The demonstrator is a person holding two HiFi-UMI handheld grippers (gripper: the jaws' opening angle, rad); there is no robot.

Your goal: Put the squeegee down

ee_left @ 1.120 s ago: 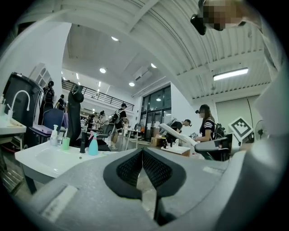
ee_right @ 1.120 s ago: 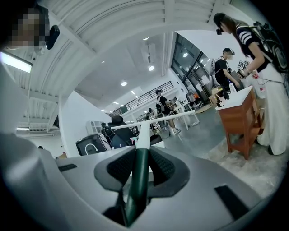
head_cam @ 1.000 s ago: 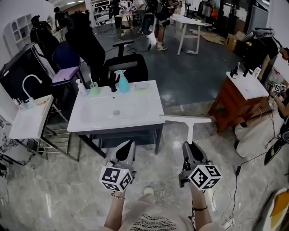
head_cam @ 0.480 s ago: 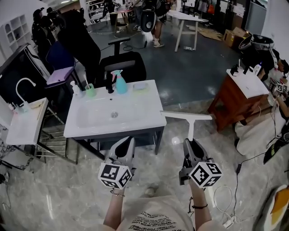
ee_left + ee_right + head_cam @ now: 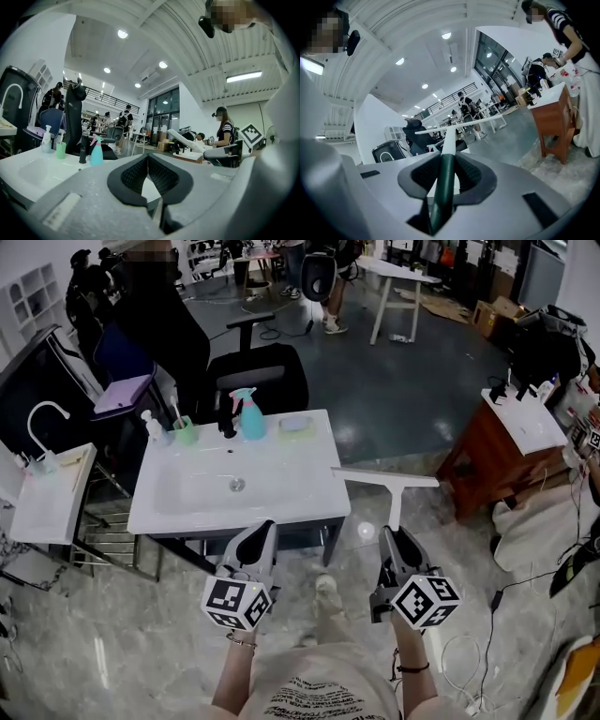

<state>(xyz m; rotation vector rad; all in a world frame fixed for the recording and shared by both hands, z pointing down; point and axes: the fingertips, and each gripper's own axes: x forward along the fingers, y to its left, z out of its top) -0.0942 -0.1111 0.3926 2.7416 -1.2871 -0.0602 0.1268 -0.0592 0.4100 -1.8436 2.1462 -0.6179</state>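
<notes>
The squeegee (image 5: 395, 495) is coming nearer to the white bench (image 5: 291, 504) than a second ago, and the left end of its blade is now reaching the bench's right edge. The right tongs (image 5: 395, 532) are gripping its dark handle, pointing level. The left tongs (image 5: 263, 527) are closed and empty, just before the bench's front edge.
</notes>
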